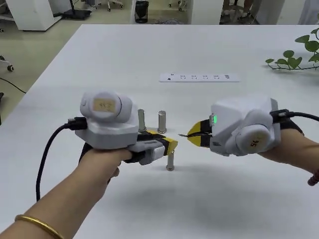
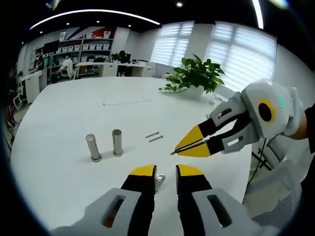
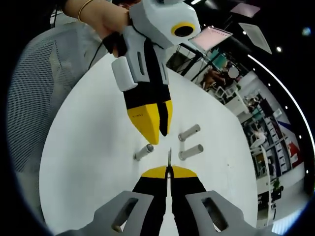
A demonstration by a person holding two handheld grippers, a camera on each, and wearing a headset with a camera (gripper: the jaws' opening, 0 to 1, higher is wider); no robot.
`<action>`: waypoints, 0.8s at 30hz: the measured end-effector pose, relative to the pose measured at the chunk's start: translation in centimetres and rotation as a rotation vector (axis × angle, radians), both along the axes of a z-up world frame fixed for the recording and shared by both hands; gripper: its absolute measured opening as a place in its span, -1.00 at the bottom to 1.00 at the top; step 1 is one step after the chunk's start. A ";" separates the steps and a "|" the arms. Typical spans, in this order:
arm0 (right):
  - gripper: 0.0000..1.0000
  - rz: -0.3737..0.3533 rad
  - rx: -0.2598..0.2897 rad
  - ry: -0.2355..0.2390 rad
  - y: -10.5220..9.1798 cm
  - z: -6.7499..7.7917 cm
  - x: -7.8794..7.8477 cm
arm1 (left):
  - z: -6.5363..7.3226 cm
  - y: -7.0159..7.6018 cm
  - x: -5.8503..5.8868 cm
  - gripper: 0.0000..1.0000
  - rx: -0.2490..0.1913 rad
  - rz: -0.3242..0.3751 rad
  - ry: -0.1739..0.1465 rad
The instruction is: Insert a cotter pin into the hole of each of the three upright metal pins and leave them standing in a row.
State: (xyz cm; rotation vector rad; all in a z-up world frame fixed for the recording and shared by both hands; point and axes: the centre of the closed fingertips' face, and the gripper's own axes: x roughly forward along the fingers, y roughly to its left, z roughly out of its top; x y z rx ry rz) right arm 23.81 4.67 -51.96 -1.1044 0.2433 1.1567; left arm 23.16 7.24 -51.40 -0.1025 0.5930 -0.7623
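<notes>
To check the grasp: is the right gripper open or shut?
Shut: the right gripper has its jaws closed on a thin cotter pin.

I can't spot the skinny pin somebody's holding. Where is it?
The cotter pin is pinched in the right gripper's shut jaws, mid-picture in the head view. Its tip points at the left gripper, up and right of the closest metal pin.

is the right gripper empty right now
No, the right gripper is shut on a thin cotter pin that sticks out forward from between its jaws.
</notes>
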 end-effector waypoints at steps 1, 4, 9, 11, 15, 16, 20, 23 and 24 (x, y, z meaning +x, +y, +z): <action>-1.00 0.005 0.003 -0.004 0.1 0.1 -0.1 | 0.1 -0.1 -0.1 -0.78 -0.013 0.000 0.008; -1.00 0.027 0.008 -0.014 0.6 0.5 -0.7 | 0.3 -0.3 -0.2 -0.80 -0.051 0.006 0.024; -1.00 0.053 0.007 -0.034 1.2 0.9 -1.2 | 0.7 -0.6 -0.3 -0.86 -0.111 0.007 0.042; -1.00 0.057 0.008 -0.036 1.3 1.0 -1.2 | 0.8 -0.7 -0.3 -0.89 -0.126 0.006 0.048; -1.00 0.063 0.010 -0.047 1.4 1.1 -1.3 | 1.0 -1.0 -0.4 -0.98 -0.160 0.009 0.058; -1.00 0.063 0.011 -0.046 1.5 1.2 -1.3 | 1.0 -1.0 -0.4 -0.99 -0.163 0.010 0.061; -1.00 0.064 0.010 -0.048 1.5 1.2 -1.3 | 1.1 -0.9 -0.4 -0.99 -0.173 0.013 0.065; -1.00 0.067 0.008 -0.050 1.5 1.2 -1.3 | 1.1 -0.9 -0.5 -0.99 -0.186 0.015 0.071; -1.00 0.068 0.008 -0.051 1.6 1.2 -1.3 | 1.1 -0.9 -0.5 -0.99 -0.189 0.016 0.073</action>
